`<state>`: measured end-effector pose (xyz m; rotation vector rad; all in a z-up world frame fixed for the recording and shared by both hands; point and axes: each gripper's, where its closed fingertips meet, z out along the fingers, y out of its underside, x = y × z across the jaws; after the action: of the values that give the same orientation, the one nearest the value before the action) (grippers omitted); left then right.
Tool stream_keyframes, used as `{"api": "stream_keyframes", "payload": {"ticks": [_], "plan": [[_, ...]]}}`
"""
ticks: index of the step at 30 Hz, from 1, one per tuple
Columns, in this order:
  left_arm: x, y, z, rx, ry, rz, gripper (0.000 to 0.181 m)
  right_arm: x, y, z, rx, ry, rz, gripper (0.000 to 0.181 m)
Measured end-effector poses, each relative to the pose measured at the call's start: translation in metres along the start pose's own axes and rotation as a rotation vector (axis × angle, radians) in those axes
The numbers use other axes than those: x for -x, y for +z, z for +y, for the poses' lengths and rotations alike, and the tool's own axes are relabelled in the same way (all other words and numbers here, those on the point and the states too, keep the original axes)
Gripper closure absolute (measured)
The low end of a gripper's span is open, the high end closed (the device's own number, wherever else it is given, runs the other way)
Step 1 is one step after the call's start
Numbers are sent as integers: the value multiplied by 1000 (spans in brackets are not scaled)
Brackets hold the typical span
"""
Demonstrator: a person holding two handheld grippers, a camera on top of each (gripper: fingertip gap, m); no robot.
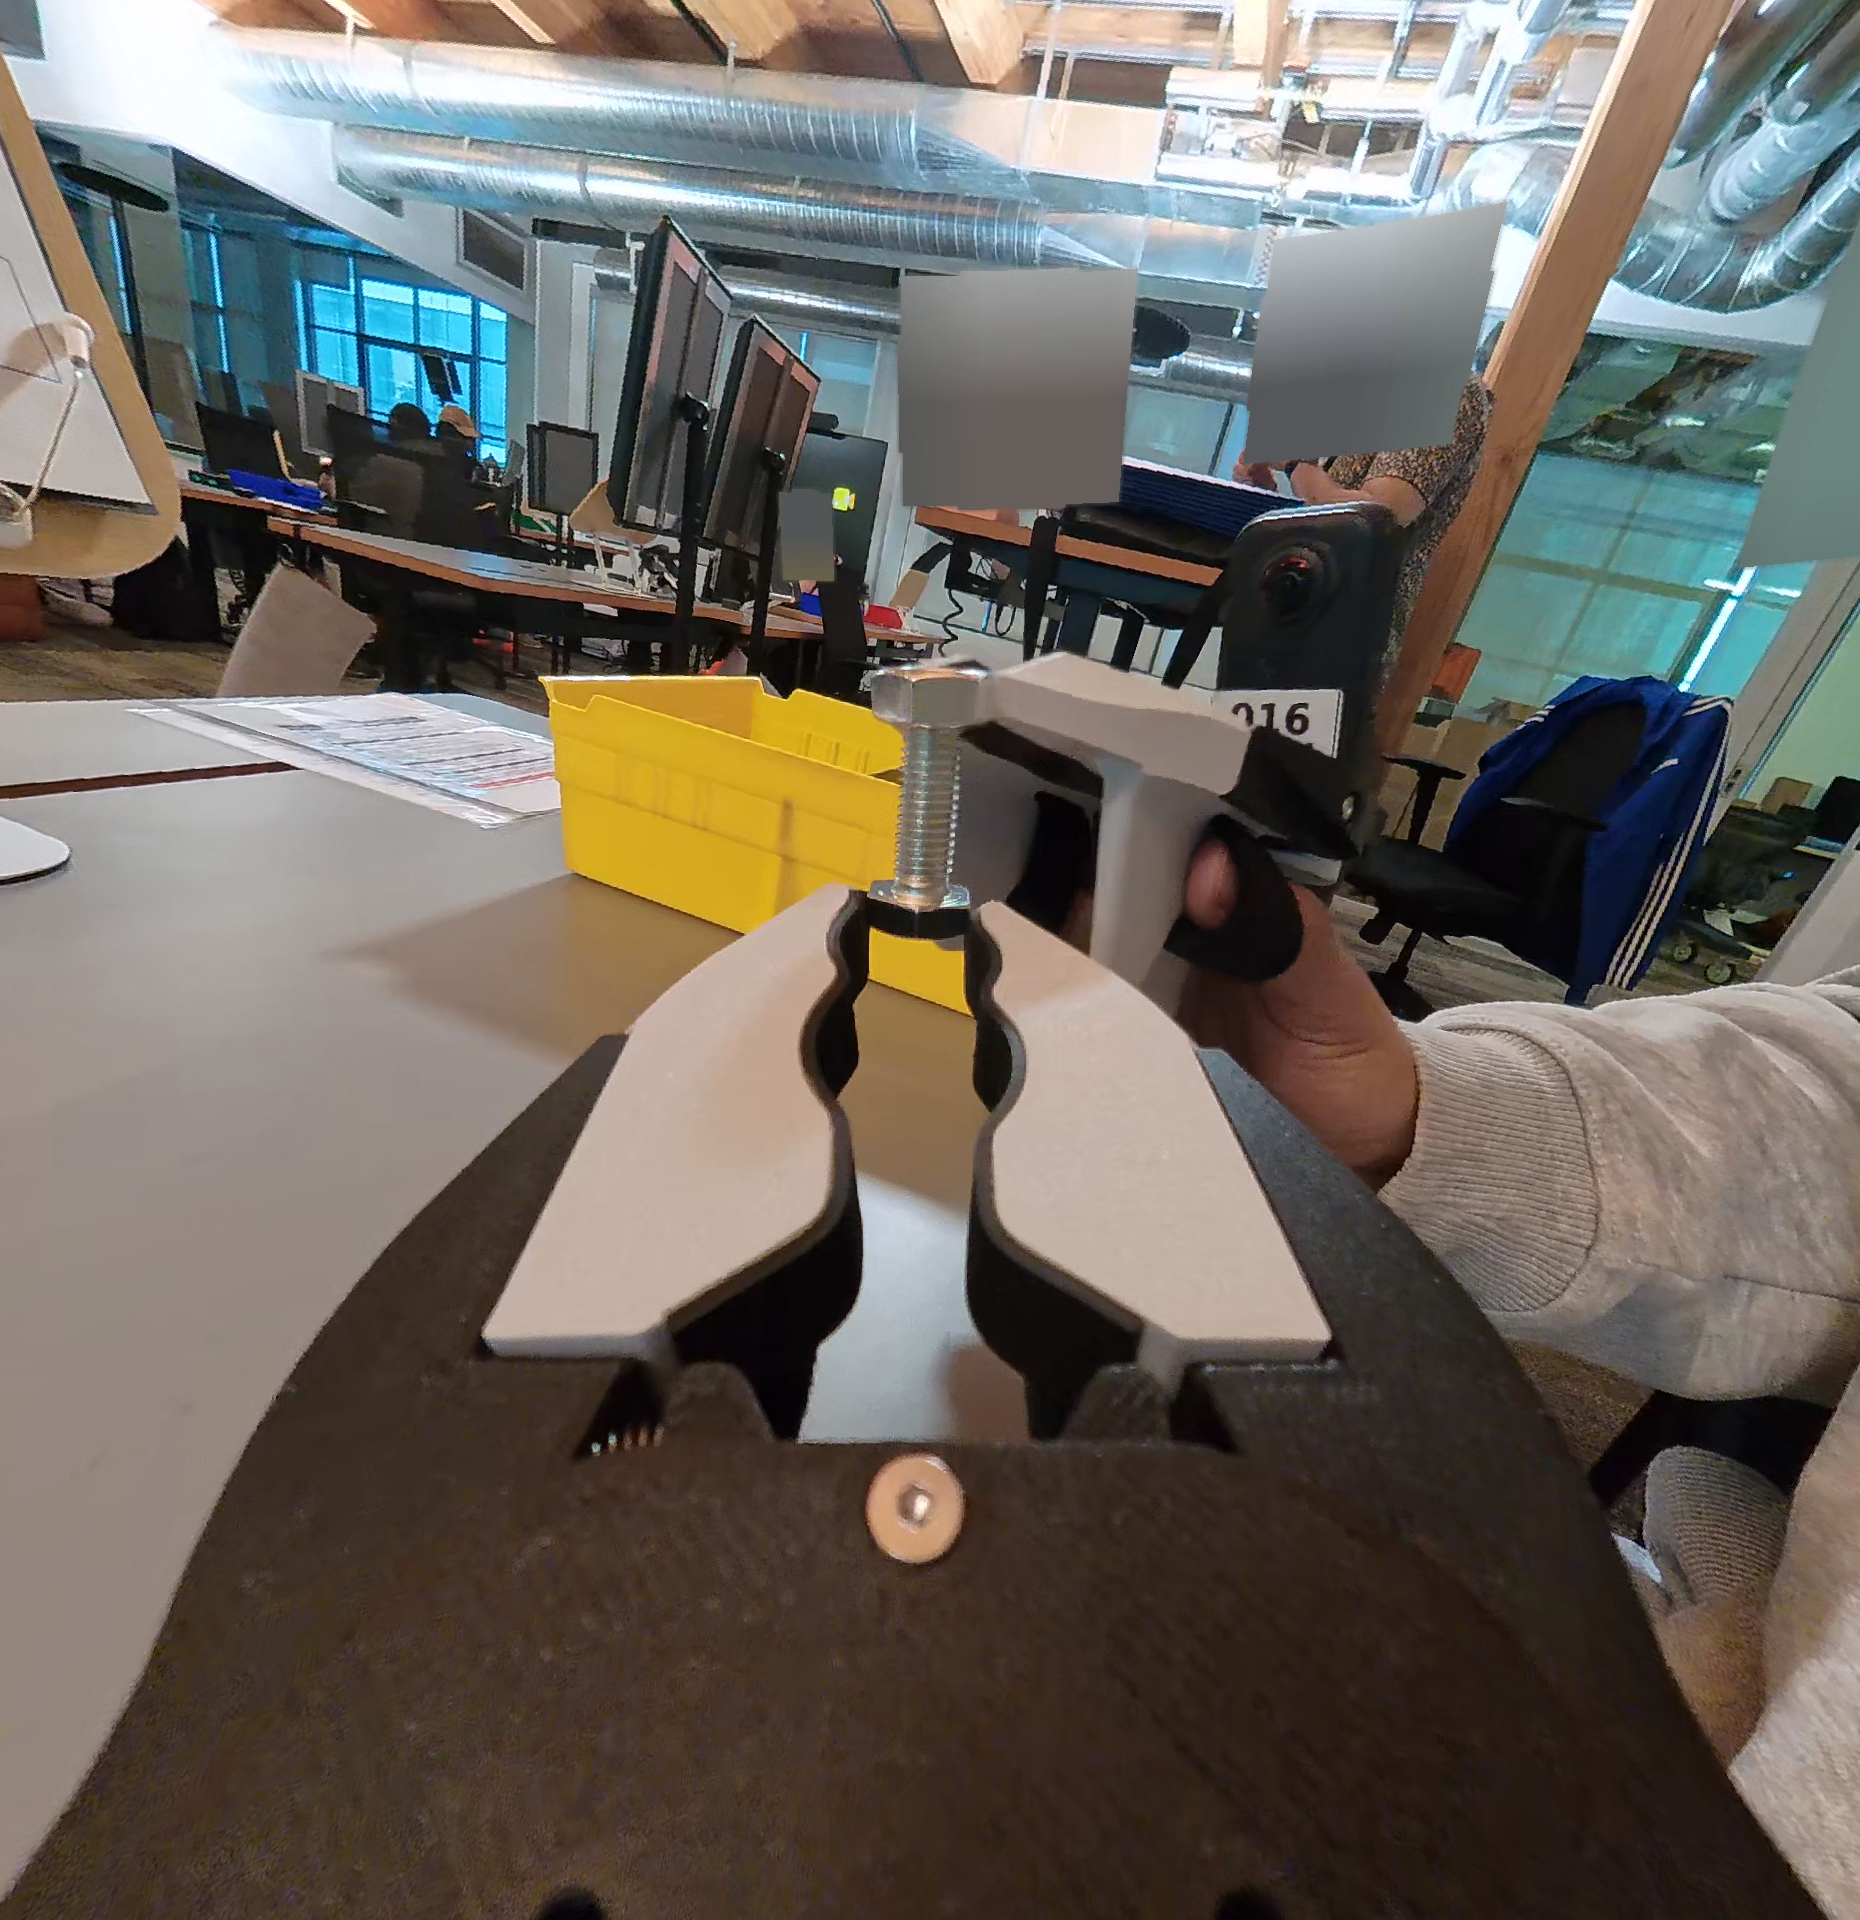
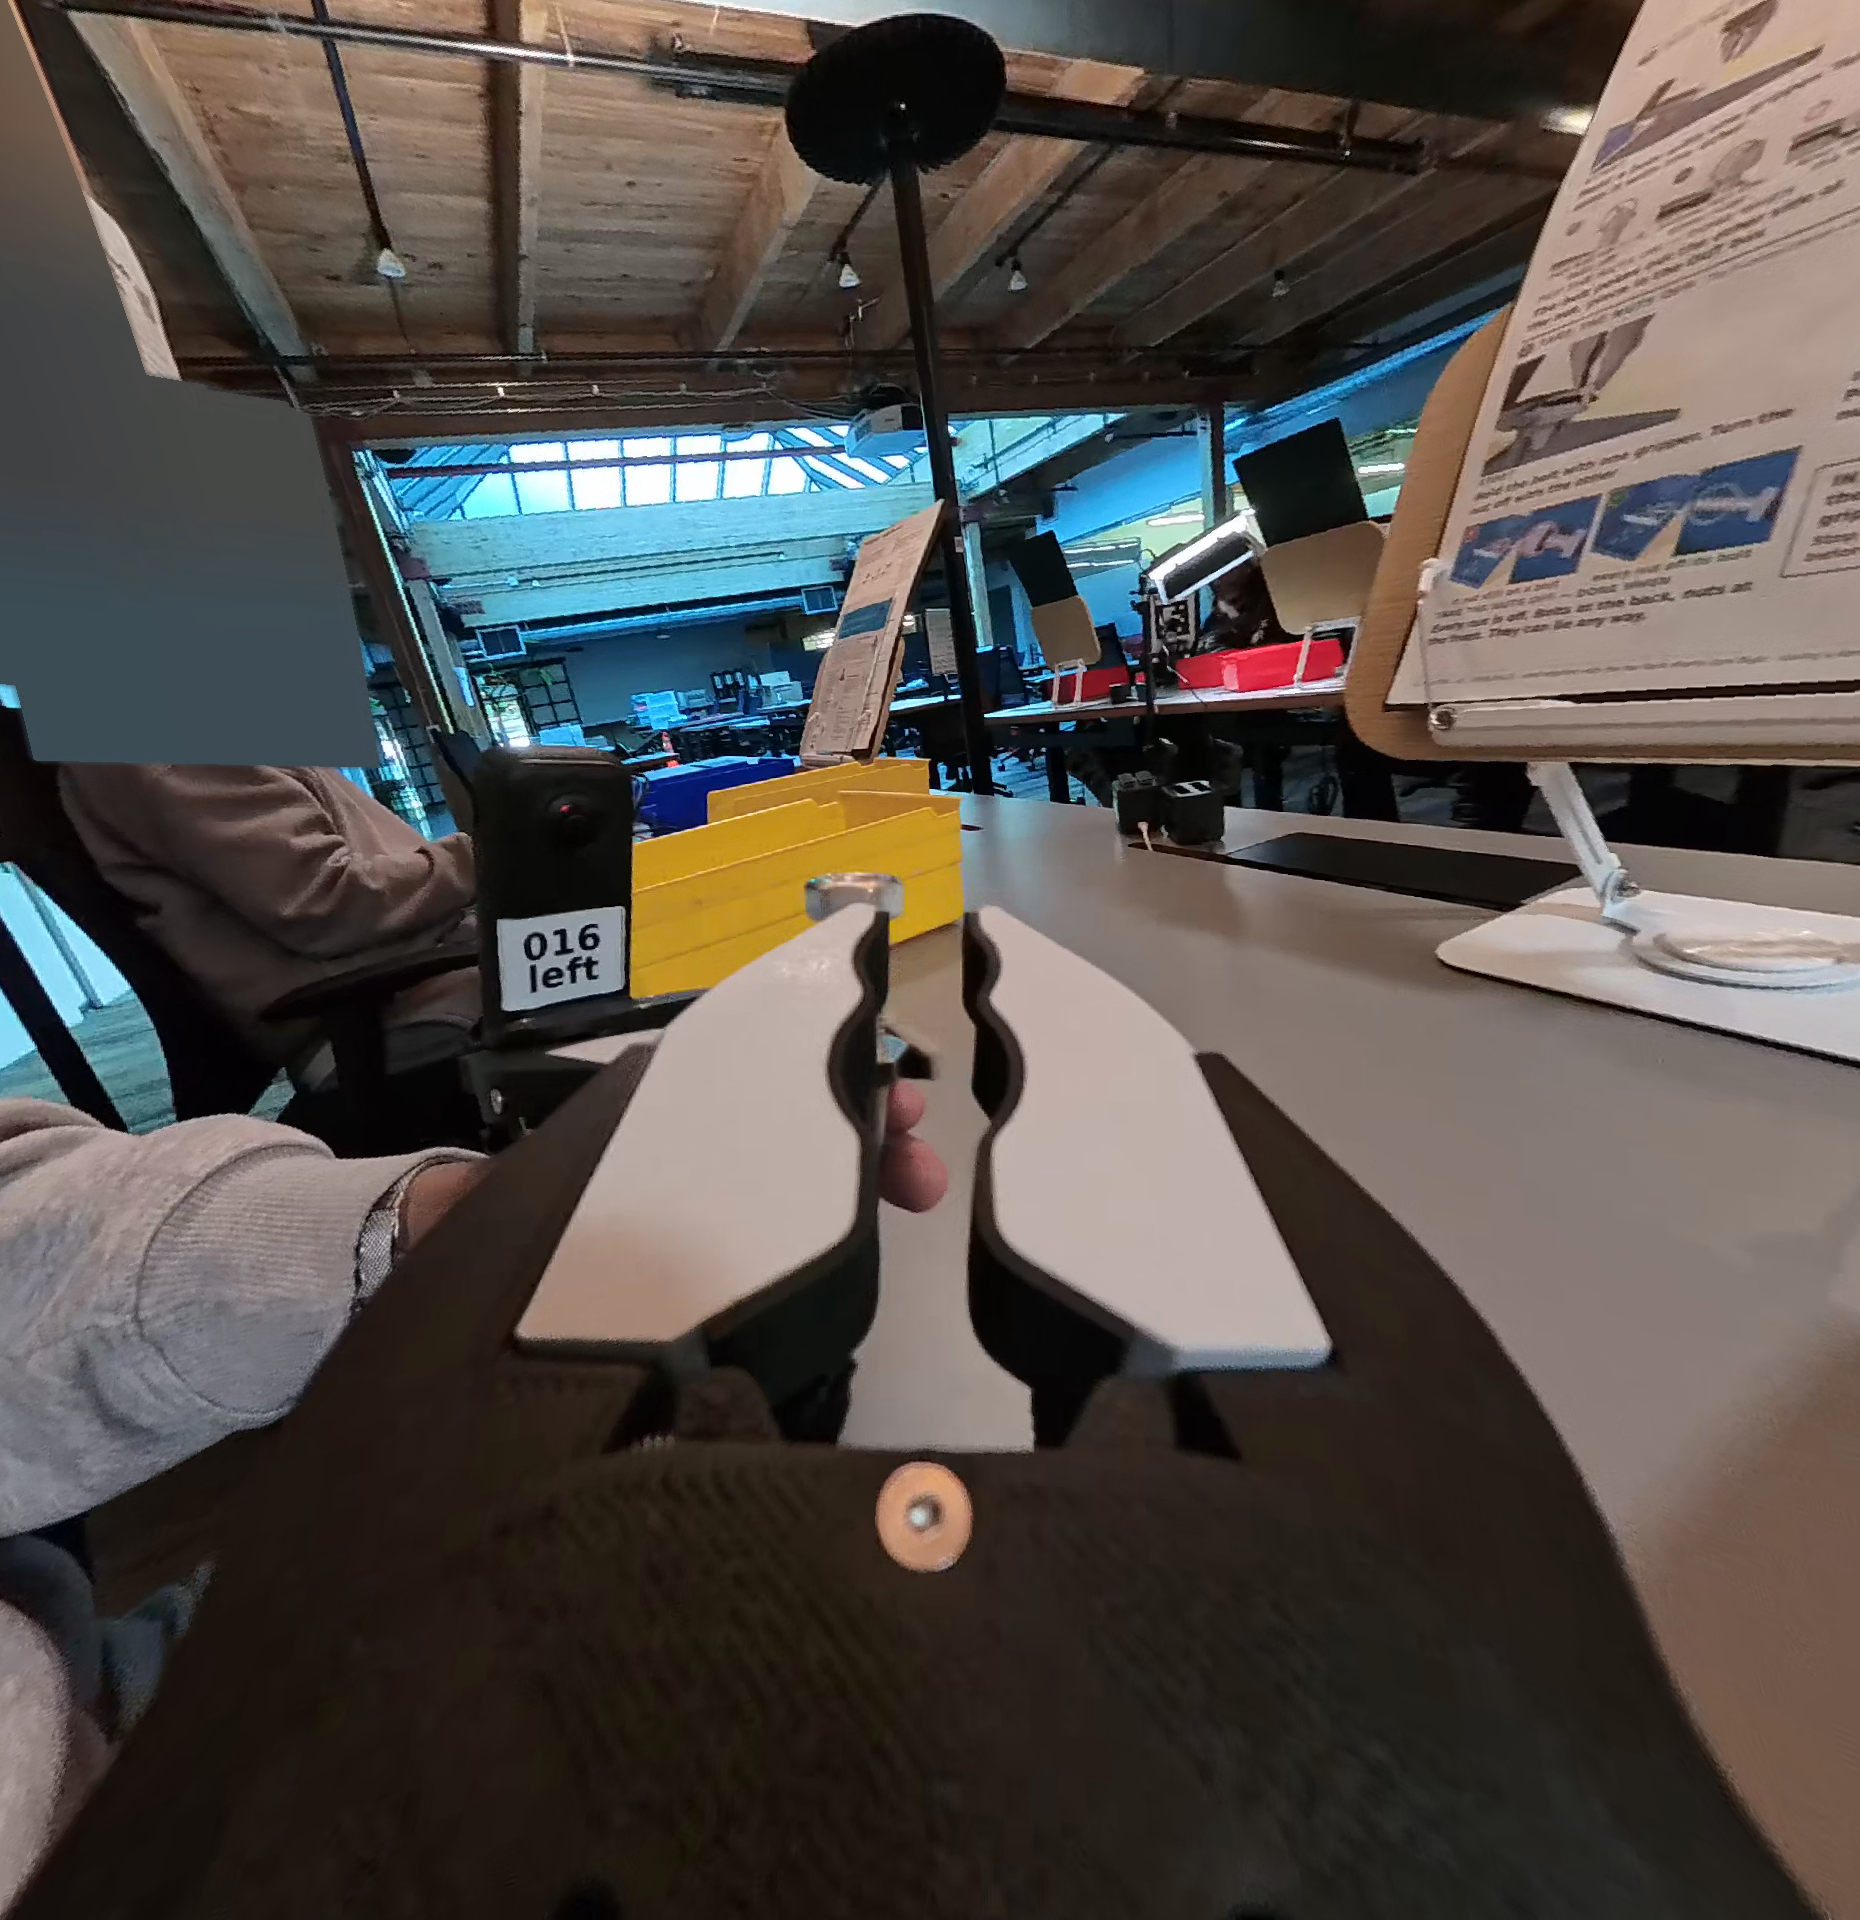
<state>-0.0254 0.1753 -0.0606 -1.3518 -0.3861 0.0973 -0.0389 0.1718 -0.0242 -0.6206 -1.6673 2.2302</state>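
A silver bolt (image 1: 924, 800) stands upright over the grey table (image 1: 230, 1039), with a hex nut (image 1: 918, 894) at its lower end. My left gripper (image 1: 918, 920) is shut on the nut and holds the bolt up. My right gripper (image 1: 986, 686) comes in from the right, its tips against the side of the bolt head (image 1: 926, 691). In the right wrist view my right gripper (image 2: 924, 930) has a narrow empty gap between its fingers. The bolt head (image 2: 851, 891) sits just past the left fingertip, and the shaft is hidden behind that finger.
A yellow bin (image 1: 697, 790) stands on the table just behind the bolt and also shows in the right wrist view (image 2: 801, 883). A document stand (image 2: 1632, 468) on a white base is at the right. A laminated sheet (image 1: 386, 738) lies far left. A seated person (image 2: 261, 883) is nearby. Left and right tips are no more than a few centimetres apart.
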Motion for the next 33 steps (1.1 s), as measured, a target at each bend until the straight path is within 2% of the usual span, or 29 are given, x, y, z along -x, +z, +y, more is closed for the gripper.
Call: {"api": "stream_keyframes", "payload": {"ticks": [6, 12, 20, 27, 33], "plan": [[0, 1, 1, 7, 2, 1, 163, 11, 1, -3, -20, 6, -55, 160], [0, 0, 1, 2, -2, 1, 163, 10, 2, 0, -2, -17, -43, 162], [1, 1, 2, 13, 4, -6, 163, 0, -4, -8, -52, 65, -26, 160], [0, 1, 2, 13, 5, -4, 163, 10, 1, -2, -15, 13, -54, 159], [1, 0, 1, 5, 0, -5, 163, 5, 1, 0, -6, 7, -27, 162]]}}
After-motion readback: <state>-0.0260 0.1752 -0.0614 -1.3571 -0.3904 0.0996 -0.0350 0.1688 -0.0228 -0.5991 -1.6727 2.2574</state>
